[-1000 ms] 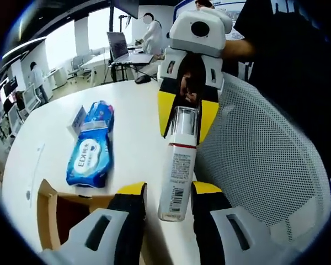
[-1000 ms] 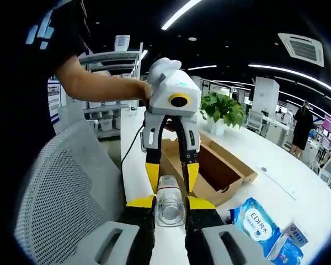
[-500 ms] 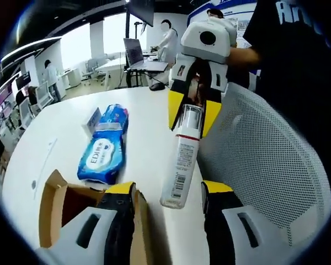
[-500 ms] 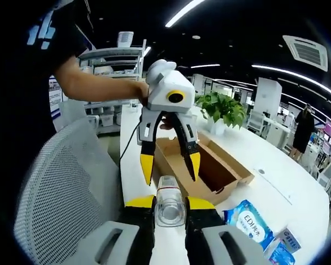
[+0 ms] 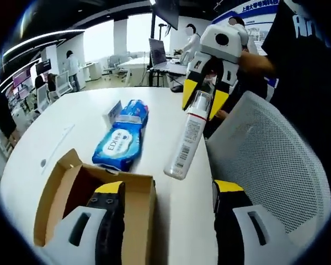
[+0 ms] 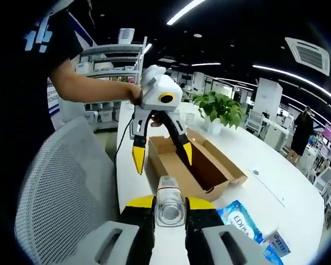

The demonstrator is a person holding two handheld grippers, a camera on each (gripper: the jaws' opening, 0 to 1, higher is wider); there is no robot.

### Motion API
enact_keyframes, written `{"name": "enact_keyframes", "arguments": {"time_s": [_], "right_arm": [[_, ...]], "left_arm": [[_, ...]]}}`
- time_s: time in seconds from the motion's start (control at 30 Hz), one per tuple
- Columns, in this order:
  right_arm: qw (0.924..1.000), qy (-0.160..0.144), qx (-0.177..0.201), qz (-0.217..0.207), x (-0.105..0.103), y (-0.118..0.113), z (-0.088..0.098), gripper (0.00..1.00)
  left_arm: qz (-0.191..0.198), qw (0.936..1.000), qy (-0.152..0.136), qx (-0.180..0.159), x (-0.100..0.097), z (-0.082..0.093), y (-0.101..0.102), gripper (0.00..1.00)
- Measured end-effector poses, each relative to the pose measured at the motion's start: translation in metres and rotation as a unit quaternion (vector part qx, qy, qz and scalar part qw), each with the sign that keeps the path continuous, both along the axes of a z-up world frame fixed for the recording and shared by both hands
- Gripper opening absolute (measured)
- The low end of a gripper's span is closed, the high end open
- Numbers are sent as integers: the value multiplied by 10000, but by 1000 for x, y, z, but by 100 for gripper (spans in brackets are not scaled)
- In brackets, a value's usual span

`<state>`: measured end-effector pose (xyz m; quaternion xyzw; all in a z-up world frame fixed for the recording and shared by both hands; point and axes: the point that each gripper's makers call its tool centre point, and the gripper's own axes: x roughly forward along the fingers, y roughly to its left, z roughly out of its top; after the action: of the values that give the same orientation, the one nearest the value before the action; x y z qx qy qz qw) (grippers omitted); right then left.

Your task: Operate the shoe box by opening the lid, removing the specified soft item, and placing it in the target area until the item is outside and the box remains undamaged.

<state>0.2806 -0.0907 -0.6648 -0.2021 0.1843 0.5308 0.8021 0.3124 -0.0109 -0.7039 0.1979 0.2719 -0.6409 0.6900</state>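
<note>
While the right claw point(image 6: 170, 207) grips a barcoded bottle point(image 5: 185, 143), the left claw point(image 5: 164, 193) gapes (wipes point(image 5: 119, 146) read "EDI").

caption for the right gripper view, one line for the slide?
Right gripper holds a white bottle while the open left gripper hangs over the open box.

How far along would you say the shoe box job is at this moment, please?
Done: the cardboard shoe box stands open on the white table. In hand: the right gripper is shut on a white bottle, held in the air clear of the box, while the left gripper hangs open above it. Left: setting the bottle down, perhaps near the blue wipes pack.
</note>
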Motion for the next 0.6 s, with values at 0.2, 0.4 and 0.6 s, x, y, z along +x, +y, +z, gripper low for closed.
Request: {"name": "enact_keyframes", "arguments": {"time_s": [0.2, 0.4, 0.6], "right_arm": [[9999, -30, -161, 41, 8, -7, 1, 15], [9995, -96, -291, 80, 16, -11, 5, 15], [9989, -135, -416, 148, 25, -16, 6, 15]], "left_arm": [[478, 9987, 53, -147, 10, 5, 16, 69], [891, 9958, 35, -205, 18, 6, 36, 69], [1335, 9907, -33, -252, 26, 7, 59, 69]]}}
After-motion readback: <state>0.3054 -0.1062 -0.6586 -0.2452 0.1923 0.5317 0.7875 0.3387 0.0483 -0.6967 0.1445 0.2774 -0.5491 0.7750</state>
